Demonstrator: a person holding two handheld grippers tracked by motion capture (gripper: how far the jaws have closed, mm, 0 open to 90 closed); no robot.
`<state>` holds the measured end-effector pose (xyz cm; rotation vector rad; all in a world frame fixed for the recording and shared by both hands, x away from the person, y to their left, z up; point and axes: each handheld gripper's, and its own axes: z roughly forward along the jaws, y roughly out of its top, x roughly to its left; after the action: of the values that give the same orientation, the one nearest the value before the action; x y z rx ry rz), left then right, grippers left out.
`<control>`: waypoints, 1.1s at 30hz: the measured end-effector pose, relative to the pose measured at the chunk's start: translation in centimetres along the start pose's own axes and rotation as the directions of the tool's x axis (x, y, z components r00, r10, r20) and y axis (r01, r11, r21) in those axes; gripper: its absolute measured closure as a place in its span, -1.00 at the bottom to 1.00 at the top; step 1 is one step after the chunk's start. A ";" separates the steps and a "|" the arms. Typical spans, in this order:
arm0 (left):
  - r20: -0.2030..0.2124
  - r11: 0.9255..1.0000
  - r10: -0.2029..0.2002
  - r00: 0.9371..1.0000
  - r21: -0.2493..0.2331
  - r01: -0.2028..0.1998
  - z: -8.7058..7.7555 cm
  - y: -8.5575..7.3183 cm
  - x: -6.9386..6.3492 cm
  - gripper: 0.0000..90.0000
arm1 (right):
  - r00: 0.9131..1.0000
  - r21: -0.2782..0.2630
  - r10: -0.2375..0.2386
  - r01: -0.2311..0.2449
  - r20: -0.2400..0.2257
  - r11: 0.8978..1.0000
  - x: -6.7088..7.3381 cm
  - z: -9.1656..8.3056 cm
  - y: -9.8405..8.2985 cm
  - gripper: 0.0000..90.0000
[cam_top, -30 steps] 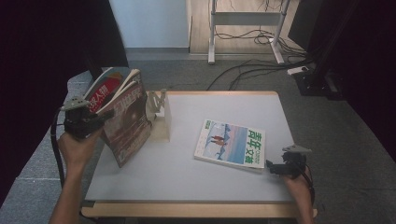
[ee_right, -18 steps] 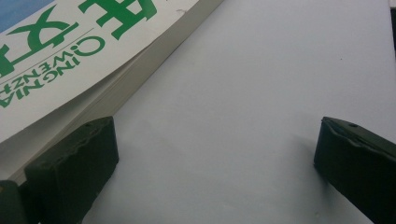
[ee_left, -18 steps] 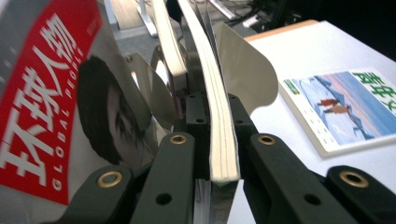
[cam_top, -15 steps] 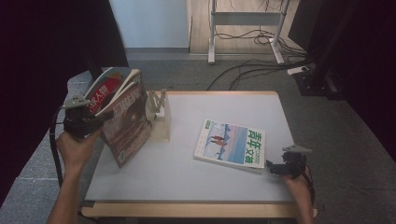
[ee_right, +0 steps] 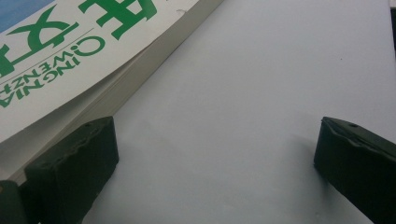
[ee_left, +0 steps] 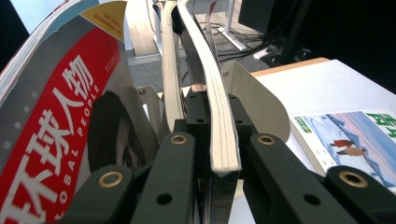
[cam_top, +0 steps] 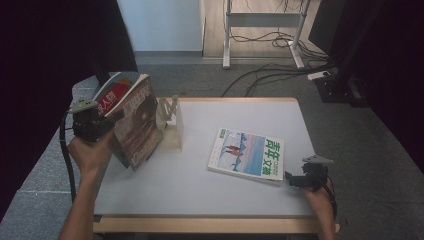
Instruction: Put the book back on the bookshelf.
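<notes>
2 magazines [cam_top: 132, 120] stay clamped in my left claw [ee_left: 219, 172], upright beside the white rack [cam_top: 172, 125], so I should lower them squarely into it while my right claw [ee_right: 215, 154] waits apart by the flat magazine [cam_top: 246, 155].
</notes>
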<state>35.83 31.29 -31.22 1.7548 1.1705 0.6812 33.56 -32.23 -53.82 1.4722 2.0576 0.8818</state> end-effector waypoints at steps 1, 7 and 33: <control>-0.004 1.000 -0.001 1.000 -0.010 0.001 0.1 0.0 -0.1 0.87 | 1.000 0.000 0.000 0.000 0.000 1.000 0.0 0.0 0.0 -1.00; -0.010 0.999 -0.007 1.000 -0.041 0.007 0.3 -0.4 -0.3 0.87 | 1.000 0.000 -0.001 0.001 0.000 1.000 0.0 0.0 0.0 -1.00; 0.002 0.999 -0.003 1.000 -0.053 0.003 0.4 -4.8 -0.2 0.69 | 1.000 -0.003 -0.002 0.002 0.000 1.000 0.0 0.0 0.0 -1.00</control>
<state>34.01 31.67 -35.72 1.7086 1.1431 0.7030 33.56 -32.22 -53.84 1.4691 2.0563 0.8831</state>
